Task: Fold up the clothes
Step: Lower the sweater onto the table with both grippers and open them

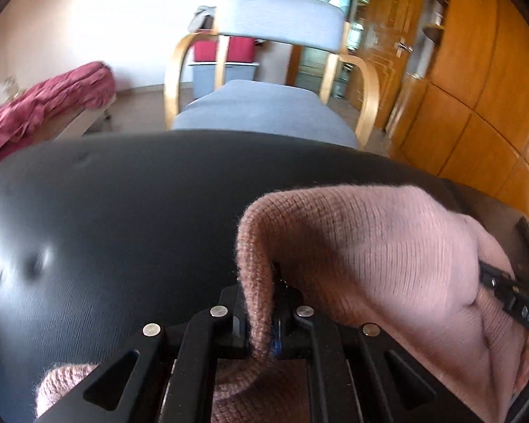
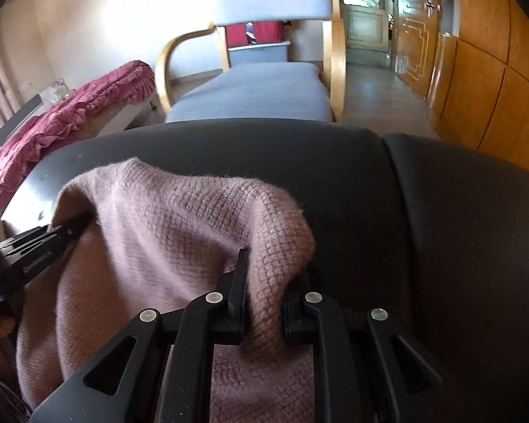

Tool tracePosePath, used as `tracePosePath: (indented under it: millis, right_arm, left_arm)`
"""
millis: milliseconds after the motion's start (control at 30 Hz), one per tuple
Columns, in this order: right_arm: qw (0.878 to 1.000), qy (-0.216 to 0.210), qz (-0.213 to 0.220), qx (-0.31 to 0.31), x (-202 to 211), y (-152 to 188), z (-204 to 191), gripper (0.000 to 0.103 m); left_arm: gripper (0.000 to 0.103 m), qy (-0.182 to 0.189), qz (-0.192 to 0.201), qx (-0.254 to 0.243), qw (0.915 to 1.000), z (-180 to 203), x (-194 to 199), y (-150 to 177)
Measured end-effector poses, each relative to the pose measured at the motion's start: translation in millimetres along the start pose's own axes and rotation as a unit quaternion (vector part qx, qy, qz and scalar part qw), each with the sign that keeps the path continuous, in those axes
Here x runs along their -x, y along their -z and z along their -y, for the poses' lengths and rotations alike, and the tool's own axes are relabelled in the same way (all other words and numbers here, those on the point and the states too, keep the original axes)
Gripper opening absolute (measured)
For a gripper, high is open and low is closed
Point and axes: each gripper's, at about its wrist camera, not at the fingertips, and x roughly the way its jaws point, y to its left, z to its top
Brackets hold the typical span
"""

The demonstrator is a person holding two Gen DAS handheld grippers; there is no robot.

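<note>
A pink knit garment [image 1: 388, 246] lies draped over a black leather cushion [image 1: 123, 211]. My left gripper [image 1: 261, 282] is shut on a raised fold of it; the knit hides the fingertips. At the right edge of the left wrist view, my right gripper [image 1: 504, 289] reaches into the same cloth. In the right wrist view the garment [image 2: 176, 218] hangs in a ridge between both grippers. There my right gripper [image 2: 269, 268] is shut on its right corner, and my left gripper [image 2: 70, 231] bites the left corner. A hand shows at the lower left edge.
The black cushion [image 2: 441, 229] has a seam to the right of the garment. Beyond it stands an armchair [image 1: 264, 105] with grey cushions and bent wooden arms. A bed with a red ruffled cover [image 1: 46, 105] is at the left; wooden wardrobe doors [image 1: 476, 105] line the right.
</note>
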Motion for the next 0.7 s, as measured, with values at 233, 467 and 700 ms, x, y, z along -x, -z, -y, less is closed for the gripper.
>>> tracePosePath:
  millis: [233, 467, 700]
  right_arm:
    - [1.000, 0.004, -0.002, 0.013, -42.3, -50.8, 9.4, 0.016]
    - [1.000, 0.013, 0.005, 0.013, -55.4, -67.8, 5.6, 0.018]
    - [1.000, 0.015, 0.007, 0.007, -55.0, -71.1, 4.9, 0.024]
  left_arm:
    - [0.009, -0.006, 0.002, -0.037, 0.9993, 1.5, -21.1, -46.7]
    - [0.014, -0.048, 0.005, -0.052, 0.9975, 9.4, -18.6, -53.4]
    - [0.014, -0.075, 0.039, -0.054, 0.9950, 34.6, 50.3, -28.8]
